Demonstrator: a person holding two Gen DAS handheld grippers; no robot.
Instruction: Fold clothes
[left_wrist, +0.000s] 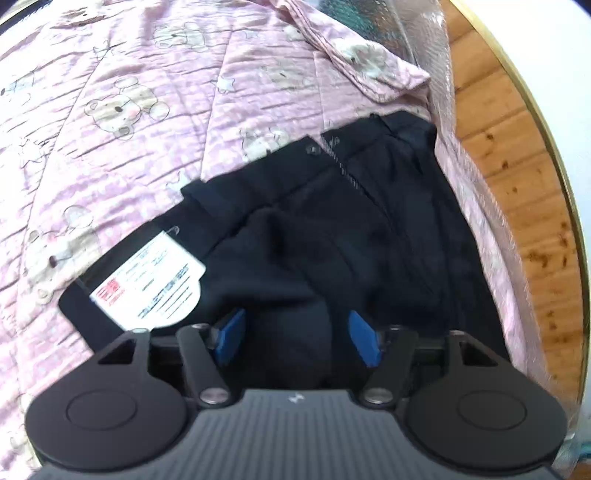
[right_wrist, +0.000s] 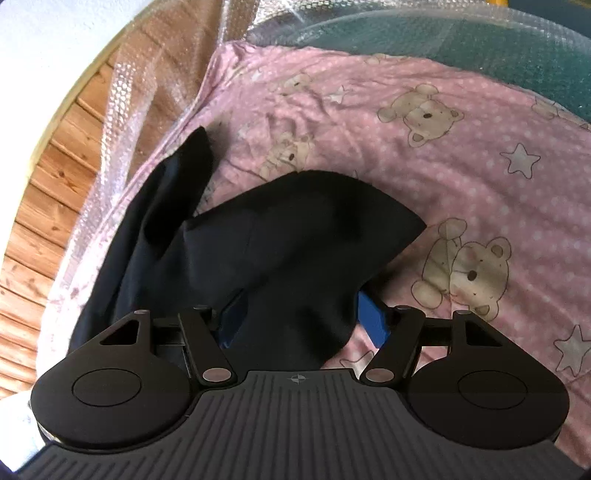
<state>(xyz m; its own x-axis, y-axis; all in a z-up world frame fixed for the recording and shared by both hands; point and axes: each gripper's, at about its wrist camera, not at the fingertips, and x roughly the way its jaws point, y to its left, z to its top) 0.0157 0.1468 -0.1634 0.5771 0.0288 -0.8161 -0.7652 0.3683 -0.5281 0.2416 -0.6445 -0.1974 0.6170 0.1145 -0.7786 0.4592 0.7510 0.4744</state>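
Observation:
Black trousers (left_wrist: 332, 221) lie on a pink teddy-bear bedsheet (left_wrist: 129, 110), waistband and button toward the far side, with a white paper tag (left_wrist: 151, 284) at the left. My left gripper (left_wrist: 297, 332) has its blue pads either side of a bunch of the black fabric. In the right wrist view the trouser legs (right_wrist: 288, 236) lie crumpled on the sheet (right_wrist: 461, 147). My right gripper (right_wrist: 301, 317) has its blue pads around a raised fold of that fabric.
A wooden floor (left_wrist: 524, 206) lies beyond the bed edge, also in the right wrist view (right_wrist: 44, 221). Bubble wrap (right_wrist: 122, 122) hangs along the mattress side. A green bundle under bubble wrap (right_wrist: 480, 40) sits at the far end.

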